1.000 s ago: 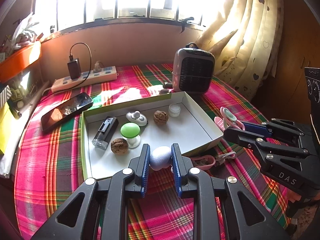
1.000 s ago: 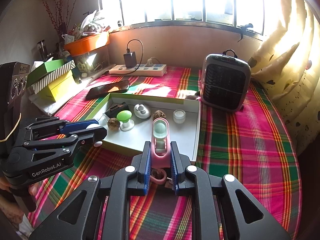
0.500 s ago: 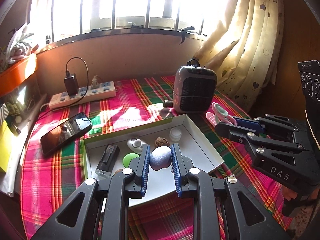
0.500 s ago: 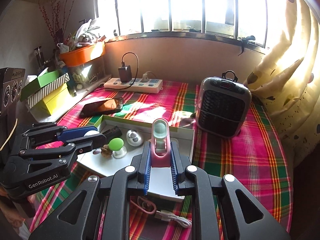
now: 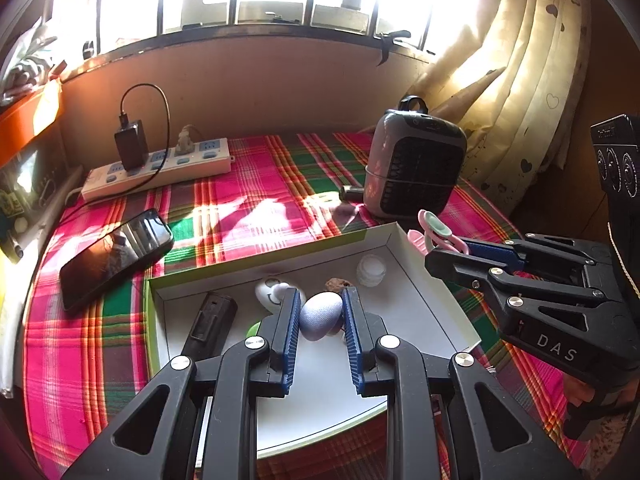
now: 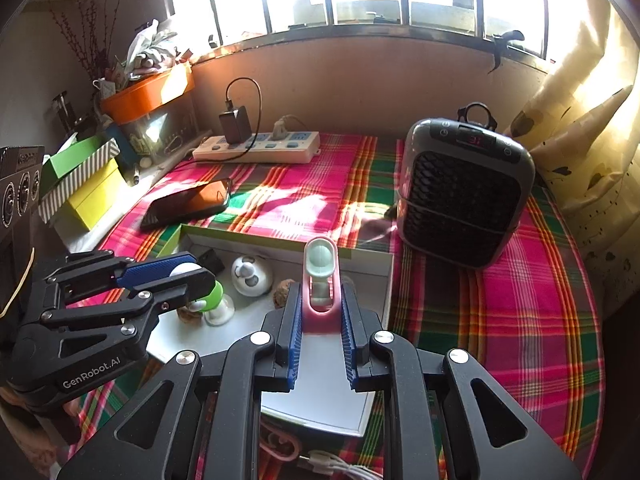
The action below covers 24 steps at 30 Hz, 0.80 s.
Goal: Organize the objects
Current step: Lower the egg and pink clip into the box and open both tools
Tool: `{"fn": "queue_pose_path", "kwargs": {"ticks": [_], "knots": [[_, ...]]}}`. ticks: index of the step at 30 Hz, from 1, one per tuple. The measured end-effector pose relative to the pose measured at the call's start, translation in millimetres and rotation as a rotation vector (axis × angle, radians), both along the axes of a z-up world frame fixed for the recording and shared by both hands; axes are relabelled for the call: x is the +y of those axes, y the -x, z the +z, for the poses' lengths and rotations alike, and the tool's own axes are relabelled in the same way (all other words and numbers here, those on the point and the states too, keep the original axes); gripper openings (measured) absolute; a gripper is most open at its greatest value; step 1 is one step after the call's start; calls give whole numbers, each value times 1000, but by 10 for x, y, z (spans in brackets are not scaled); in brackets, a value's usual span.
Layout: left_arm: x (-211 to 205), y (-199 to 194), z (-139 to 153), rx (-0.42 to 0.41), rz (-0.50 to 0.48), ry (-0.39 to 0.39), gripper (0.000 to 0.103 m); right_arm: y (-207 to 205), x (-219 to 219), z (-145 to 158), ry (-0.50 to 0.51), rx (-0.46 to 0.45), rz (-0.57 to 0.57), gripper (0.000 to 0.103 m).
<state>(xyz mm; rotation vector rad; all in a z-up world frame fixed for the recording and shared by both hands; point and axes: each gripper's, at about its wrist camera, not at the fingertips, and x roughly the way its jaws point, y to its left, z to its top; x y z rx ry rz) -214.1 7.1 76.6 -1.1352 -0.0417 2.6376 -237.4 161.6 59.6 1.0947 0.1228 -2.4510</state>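
Covering table (image 6: 540, 280): plaid cloth, pink-green. Heater (image 6: 464, 196) upright near far right edge. Power strip (image 5: 160, 166) along far edge, black charger plugged in. White tray (image 5: 432, 312) at table middle; phone (image 5: 116, 254) just beside its far left corner. Left claw (image 5: 320, 316) clamped on pale lavender egg-shaped thing (image 5: 320, 314), held above tray. Right claw (image 6: 320, 312) clamped on pink clip (image 6: 320, 276), mint pad at tip, above tray's near right part. Smiley white thing (image 5: 269, 290), small white jar (image 5: 372, 270) inside tray.
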Motion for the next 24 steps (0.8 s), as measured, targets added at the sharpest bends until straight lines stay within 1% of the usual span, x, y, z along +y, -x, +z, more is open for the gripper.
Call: {"fn": "queue_pose_path", "kwargs": {"ticks": [4,7,16,20,24], "knots": [[61,45,-148,-27,-6,22,20,78,3,-137,-10,-34,-2,18],[127,63,-216,-28,-20,50,20,109,2,-195,-18,-46,2,18],[215,131,-411,-72,-39,56,20,133,-35,-372,-35,-89,25,18],[229,149,-443,-77,-40,65,20,151,-66,-418,-41,-100,35,18],[224,189,-452,-81,-43,55,20,181,-102,-459,-51,-113,44,18]]}}
